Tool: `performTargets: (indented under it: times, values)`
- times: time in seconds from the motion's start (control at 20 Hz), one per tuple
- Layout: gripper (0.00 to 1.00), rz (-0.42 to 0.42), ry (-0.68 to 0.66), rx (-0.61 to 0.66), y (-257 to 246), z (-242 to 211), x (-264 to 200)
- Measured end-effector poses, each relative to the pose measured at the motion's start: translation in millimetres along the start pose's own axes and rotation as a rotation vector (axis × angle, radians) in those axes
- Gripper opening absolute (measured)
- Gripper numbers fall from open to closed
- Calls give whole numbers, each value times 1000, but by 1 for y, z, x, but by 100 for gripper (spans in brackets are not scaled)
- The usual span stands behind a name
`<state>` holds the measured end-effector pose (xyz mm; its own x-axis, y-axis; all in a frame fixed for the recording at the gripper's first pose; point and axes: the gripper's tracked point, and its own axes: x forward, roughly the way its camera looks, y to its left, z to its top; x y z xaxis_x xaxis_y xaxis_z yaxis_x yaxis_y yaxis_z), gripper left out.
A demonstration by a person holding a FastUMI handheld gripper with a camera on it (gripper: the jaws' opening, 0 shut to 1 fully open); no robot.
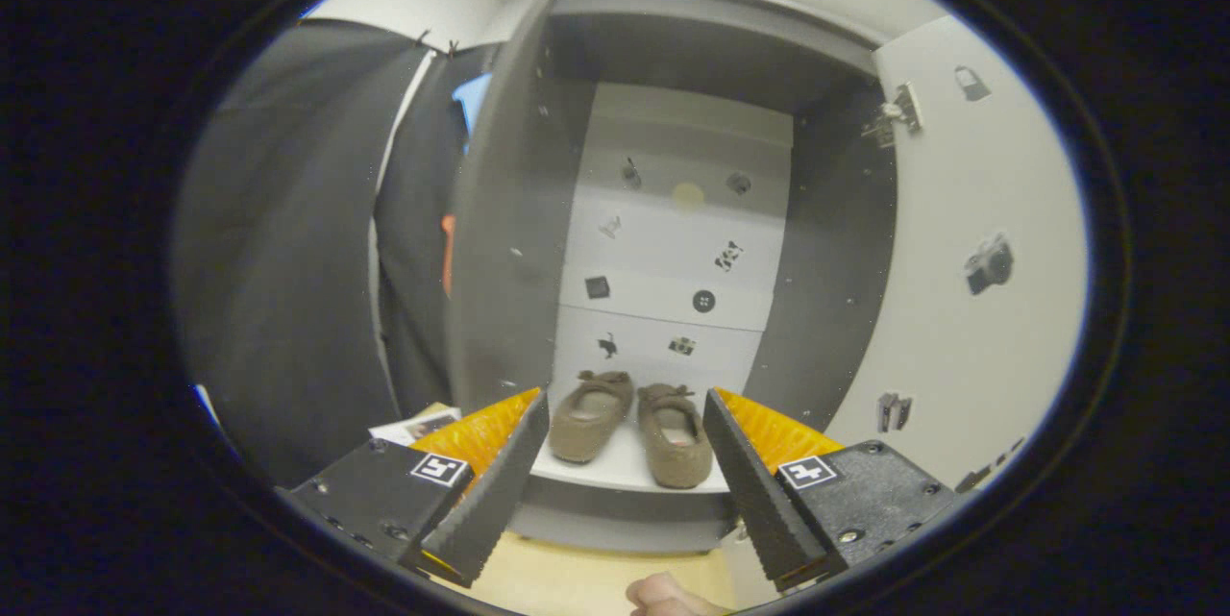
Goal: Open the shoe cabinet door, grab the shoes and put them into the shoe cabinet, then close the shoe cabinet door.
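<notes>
Grey and tall, the open wooden shoe cabinet (673,49) stands in front, with a white back wall dotted with little stickers. Its big white door (971,241) is swung wide to the right side, and it has small stickers on it too. Inside, at the bottom, is a white shelf (615,470). On that shelf sit two soft brown slipper shoes (634,419), side by side and close together, with their toes pointing out. The tool (625,462) is pulled back from the cabinet, with its two fingers wide apart and holding nothing; the shoes show between them, farther in. It looks like the shoes are already put away, so the door is the job that is left. The door could go wrong: it is far off to the side, so the tool may slide off its smooth face when pushing. One shoe sits near the shelf's front edge, so the closing door might bump it. A bit of a hand (668,595) peeks in below the tool.
</notes>
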<state>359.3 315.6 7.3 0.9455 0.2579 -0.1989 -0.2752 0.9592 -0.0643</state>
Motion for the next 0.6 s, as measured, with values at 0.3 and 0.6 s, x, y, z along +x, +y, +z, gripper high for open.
performTargets:
  times: [0.3,0.6]
  values:
    - [100,56,-41,30,11,32,-133]
    - [100,-27,-46,33,-62,42,-233]
